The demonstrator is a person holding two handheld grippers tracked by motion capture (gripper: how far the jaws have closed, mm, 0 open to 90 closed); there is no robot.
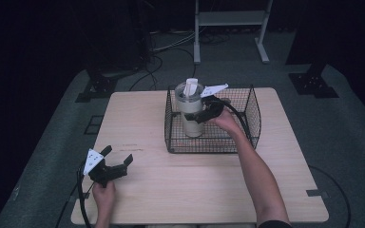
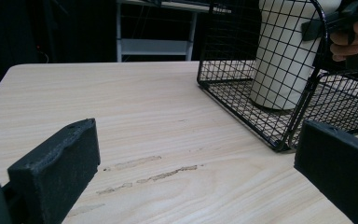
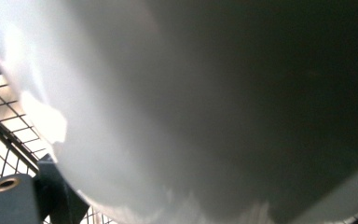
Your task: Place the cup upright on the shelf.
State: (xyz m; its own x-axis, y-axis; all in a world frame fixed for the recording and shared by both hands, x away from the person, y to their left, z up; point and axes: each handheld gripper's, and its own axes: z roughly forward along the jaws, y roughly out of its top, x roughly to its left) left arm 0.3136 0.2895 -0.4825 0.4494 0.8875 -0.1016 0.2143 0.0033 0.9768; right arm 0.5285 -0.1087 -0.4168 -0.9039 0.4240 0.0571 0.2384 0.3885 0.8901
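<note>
Two grippers work at a pale wooden table [image 1: 209,190]. From the high view, the right gripper [image 1: 204,114] reaches into a black wire basket [image 1: 252,118] that sits on the far middle of the table, and its jaws close against the side of a tall cream-white jar [image 1: 190,118] standing upright on the basket floor, toward the basket's left part. The jar has a clear upper section and something white sticking up from its top. In the right gripper view the jar's pale wall [image 3: 191,107] lies right against the camera, with basket mesh [image 3: 4,121] at the lower left, so the gripper is clasped on the jar. The person's right hand [image 1: 228,121] holds that gripper inside the basket. The left gripper [image 1: 116,164] rests low over the near left part of the table, well apart from the basket, its jaws spread wide and holding nothing; the left gripper view looks between them across bare wood toward the basket [image 2: 242,84] and the jar [image 2: 284,60] behind its mesh.
</note>
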